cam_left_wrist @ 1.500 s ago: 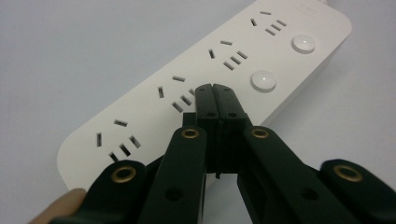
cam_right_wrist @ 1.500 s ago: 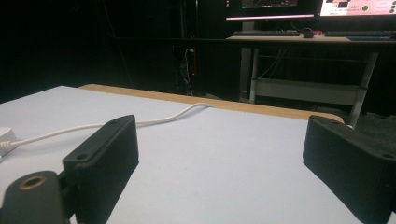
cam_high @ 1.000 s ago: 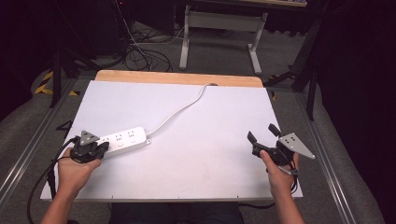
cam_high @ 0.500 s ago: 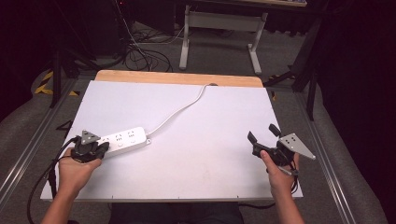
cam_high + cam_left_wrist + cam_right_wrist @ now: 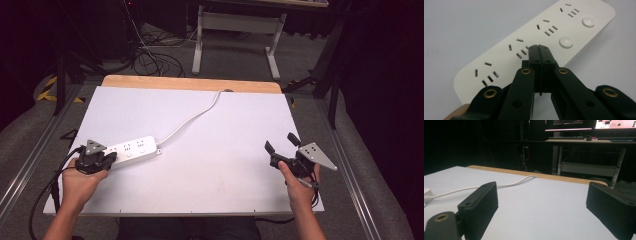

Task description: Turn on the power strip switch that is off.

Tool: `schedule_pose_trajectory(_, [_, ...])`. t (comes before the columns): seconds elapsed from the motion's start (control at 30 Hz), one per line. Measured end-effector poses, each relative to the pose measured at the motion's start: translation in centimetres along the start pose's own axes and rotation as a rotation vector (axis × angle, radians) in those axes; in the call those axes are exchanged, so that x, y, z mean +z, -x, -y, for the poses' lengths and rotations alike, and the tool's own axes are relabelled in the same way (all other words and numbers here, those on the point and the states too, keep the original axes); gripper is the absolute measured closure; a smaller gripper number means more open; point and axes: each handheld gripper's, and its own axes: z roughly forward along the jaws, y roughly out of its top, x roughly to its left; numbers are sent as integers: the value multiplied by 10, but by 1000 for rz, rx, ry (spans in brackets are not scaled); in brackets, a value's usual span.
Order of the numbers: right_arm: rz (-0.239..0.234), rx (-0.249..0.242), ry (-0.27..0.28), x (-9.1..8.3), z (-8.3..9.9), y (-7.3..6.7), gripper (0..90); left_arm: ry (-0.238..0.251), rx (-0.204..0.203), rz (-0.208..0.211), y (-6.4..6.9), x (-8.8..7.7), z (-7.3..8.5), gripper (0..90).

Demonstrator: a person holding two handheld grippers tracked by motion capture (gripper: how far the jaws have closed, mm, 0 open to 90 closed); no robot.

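High view: left tongs point(image 5: 109, 159) were pressed together over the power strip point(image 5: 131, 150); right tongs point(image 5: 281, 146) were held wide above the worktop point(image 5: 220, 145).

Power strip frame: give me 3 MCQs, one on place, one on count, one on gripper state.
1. Where does the power strip lie on the table?
A. near-left part
B. far-right corner
C. centre

2. How many round buttons show on the power strip in the left gripper view?
A. none
B. two
C. five

3. How do the grippers stand?
A. both open
B. left gripper shut, right gripper open
C. left open, right shut

Answers:
1 A, it lies by the left hand in the high view.
2 B, two white buttons sit side by side.
3 B, the left jaws meet over the strip while the right jaws stand wide apart.
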Motion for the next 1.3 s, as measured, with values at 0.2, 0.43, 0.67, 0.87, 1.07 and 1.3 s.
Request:
schedule_pose_trajectory(0.2, [-2, 0, -9, 1, 1, 0, 112, 10, -2, 22, -3, 0, 0, 900])
schedule_pose_trajectory(0.43, [0, -8, -9, 3, 1, -1, 114, 15, 22, 36, 0, 0, -1, 890])
schedule_pose_trajectory(0.67, [0, -5, -9, 2, 1, -1, 114, 20, 15, 26, 1, 1, -1, 893])
schedule_pose_trajectory(0.87, [-1, -7, -10, 2, 1, 0, 115, 44, -16, 43, -1, -4, -1, 883])
schedule_pose_trajectory(1.07, [1, -10, -10, 3, 1, 0, 114, 163, -50, 27, 0, -18, -4, 877])
schedule_pose_trajectory(1.3, [0, -7, -11, 2, 1, 0, 115, 297, -86, -4, 2, -33, -1, 840])
